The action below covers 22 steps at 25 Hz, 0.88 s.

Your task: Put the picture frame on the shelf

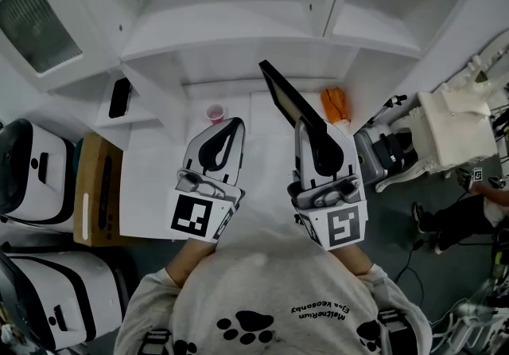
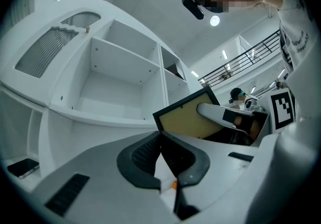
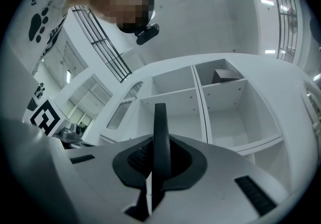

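My right gripper (image 1: pixel 307 127) is shut on the black picture frame (image 1: pixel 285 95), holding it upright and tilted over the white counter (image 1: pixel 159 178) in front of the white shelf unit (image 1: pixel 238 35). In the right gripper view the frame (image 3: pixel 160 120) stands edge-on between the pads, with the open shelf compartments (image 3: pixel 225 117) beyond it. The left gripper (image 1: pixel 234 124) hovers beside it, shut and holding nothing. In the left gripper view the frame's tan back (image 2: pixel 186 119) shows with the right gripper (image 2: pixel 213 112) clamped on it, beyond my shut left gripper (image 2: pixel 160 136).
A pink cup (image 1: pixel 215 112) and an orange object (image 1: pixel 336 104) sit at the back of the counter. A black phone (image 1: pixel 120 97) lies on a side ledge at left. White cases (image 1: pixel 32 170) stand at left, ornate white furniture (image 1: pixel 453 126) at right. A dark box (image 3: pixel 224 75) sits in one upper compartment.
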{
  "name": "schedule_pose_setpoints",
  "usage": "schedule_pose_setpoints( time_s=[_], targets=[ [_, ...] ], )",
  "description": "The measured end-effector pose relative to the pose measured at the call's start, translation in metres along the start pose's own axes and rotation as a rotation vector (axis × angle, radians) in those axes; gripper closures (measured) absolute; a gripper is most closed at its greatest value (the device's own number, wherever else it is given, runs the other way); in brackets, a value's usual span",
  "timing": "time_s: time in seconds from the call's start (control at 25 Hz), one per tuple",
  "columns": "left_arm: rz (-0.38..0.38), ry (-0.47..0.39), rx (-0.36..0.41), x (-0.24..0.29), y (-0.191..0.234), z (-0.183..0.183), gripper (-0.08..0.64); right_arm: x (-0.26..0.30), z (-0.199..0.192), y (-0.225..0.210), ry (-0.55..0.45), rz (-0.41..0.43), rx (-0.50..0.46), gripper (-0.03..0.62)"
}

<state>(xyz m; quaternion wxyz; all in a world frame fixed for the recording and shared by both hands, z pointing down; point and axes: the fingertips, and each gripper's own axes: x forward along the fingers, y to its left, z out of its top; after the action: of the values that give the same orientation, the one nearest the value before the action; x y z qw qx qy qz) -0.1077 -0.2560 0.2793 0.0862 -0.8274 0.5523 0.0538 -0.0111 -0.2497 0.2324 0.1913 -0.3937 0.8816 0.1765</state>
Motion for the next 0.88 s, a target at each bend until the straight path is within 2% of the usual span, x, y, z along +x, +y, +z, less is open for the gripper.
schedule_pose_setpoints(
  time_s=[0.68,0.88],
  targets=[
    [-0.022,-0.059,0.051,0.025,0.030,0.038,0.540,0.057,0.045,0.008,-0.162,0.040,-0.099,0.548],
    [-0.021,-0.069,0.063,0.029,0.036,0.045,0.540,0.067,0.053,0.014,-0.193,0.069,-0.163,0.548]
  ],
)
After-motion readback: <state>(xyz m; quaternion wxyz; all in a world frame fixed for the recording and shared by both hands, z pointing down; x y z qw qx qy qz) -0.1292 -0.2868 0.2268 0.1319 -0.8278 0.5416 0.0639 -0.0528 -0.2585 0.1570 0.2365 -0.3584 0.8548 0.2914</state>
